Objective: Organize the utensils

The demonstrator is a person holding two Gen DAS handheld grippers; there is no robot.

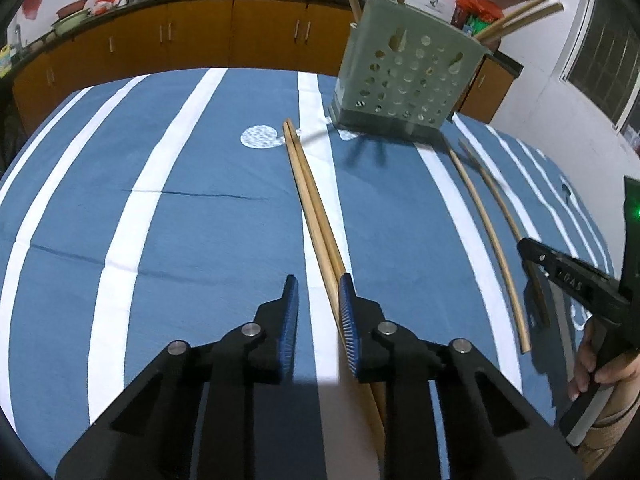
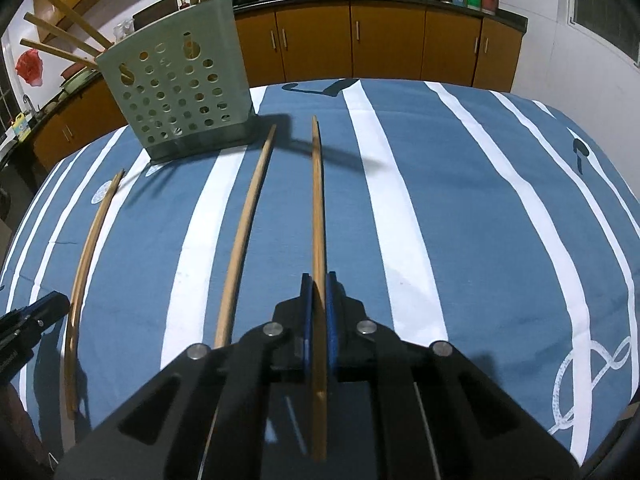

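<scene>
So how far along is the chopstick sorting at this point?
Done: several chopsticks stand in the green holder. In hand: the right gripper is shut on one chopstick; the left gripper straddles a pair of chopsticks, its pads not yet clamped. Left: a loose chopstick on the striped cloth.

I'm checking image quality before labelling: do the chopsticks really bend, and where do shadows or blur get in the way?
Right wrist view: the loose chopstick bows only from fisheye distortion; the holder casts a dark shadow across the chopstick tips. Left wrist view: the chopstick pair at centre looks straight, the outer chopsticks curve near the edge and blur at their far tips; the frame corners are vignetted.
</scene>
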